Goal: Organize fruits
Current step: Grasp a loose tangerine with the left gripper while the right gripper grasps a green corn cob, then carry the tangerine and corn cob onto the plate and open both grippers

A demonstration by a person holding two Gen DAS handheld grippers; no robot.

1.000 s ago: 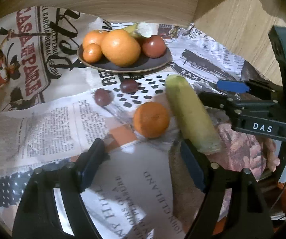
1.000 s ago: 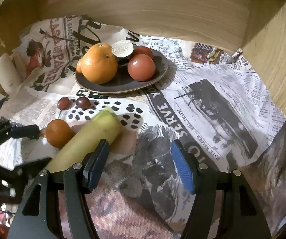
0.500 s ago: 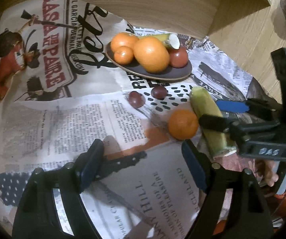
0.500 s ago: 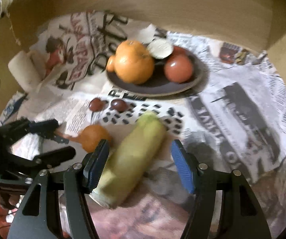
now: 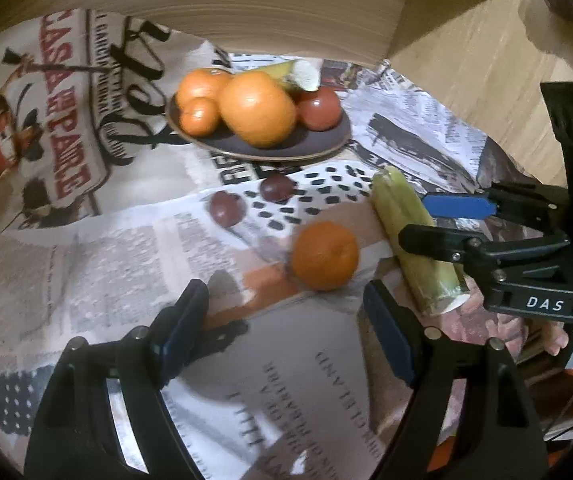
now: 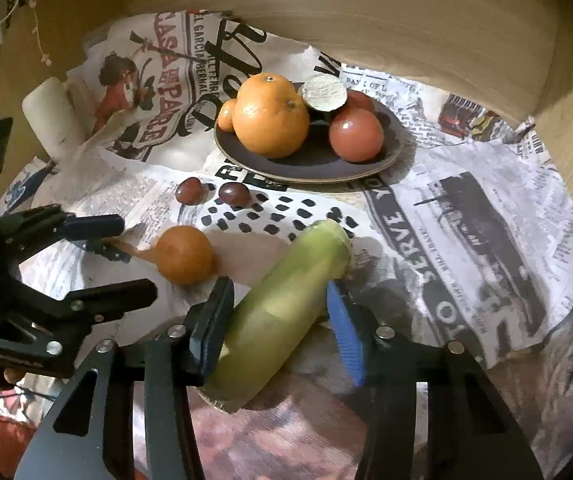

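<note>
Claws over loose fruit on the newspaper-covered bench.
Right claw [image 6: 278, 320] was closing around the green corn cob [image 6: 286, 300], pads seemingly not yet pressing; left claw [image 5: 286, 332] hung spread, empty, near the loose orange [image 5: 325, 255]. Beyond lay two grapes [image 5: 250, 198], then the plate [image 5: 326, 142] of fruit. Cob could roll aside; its near end was hidden.

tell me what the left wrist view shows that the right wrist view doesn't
Only the left wrist view shows the grey page printed with large letters under the open left gripper.

Only the right wrist view shows the white cylindrical roll and the right gripper closing around the pale green cut stalk.

Both show the dark round plate, the loose small orange, and two dark red grapes.
</note>
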